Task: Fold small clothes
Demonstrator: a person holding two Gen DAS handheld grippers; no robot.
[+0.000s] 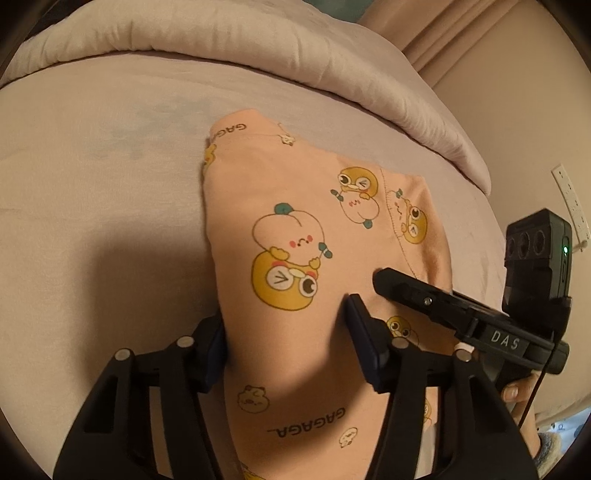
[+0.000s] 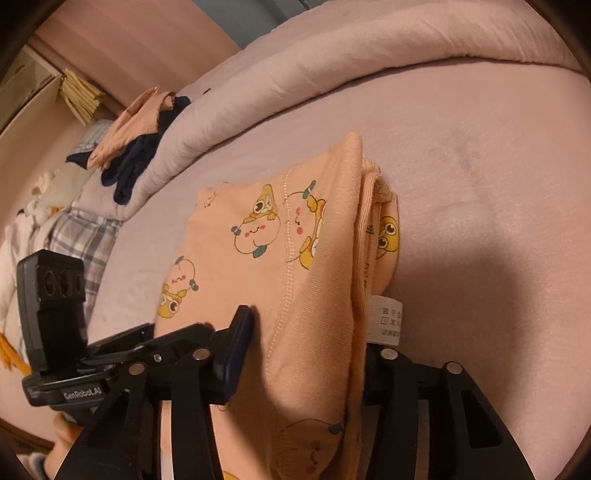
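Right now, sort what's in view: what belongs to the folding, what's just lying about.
In the job:
peach cartoon-print garment
left gripper
right gripper

Lying about:
rolled duvet
heap of clothes
plaid cloth
wall socket

A bedroom in a home is shown. The scene is filled by a bed (image 1: 92, 155) covered with a pale pinkish sheet. A thick quilt (image 1: 258, 40) of the same colour is rolled back along the far side of the bed. Beyond the quilt, pleated curtains (image 1: 454, 33) are seen against a plain wall, and a white socket strip (image 1: 570, 199) is fixed to that wall beside the bed. At the quilt's end, a loose pile of peach and navy clothes (image 2: 136, 136) is heaped, and checked fabric (image 2: 81, 229) lies below it on the bed. Cartoon-printed peach children's wear (image 2: 266, 266) is laid on the sheet.
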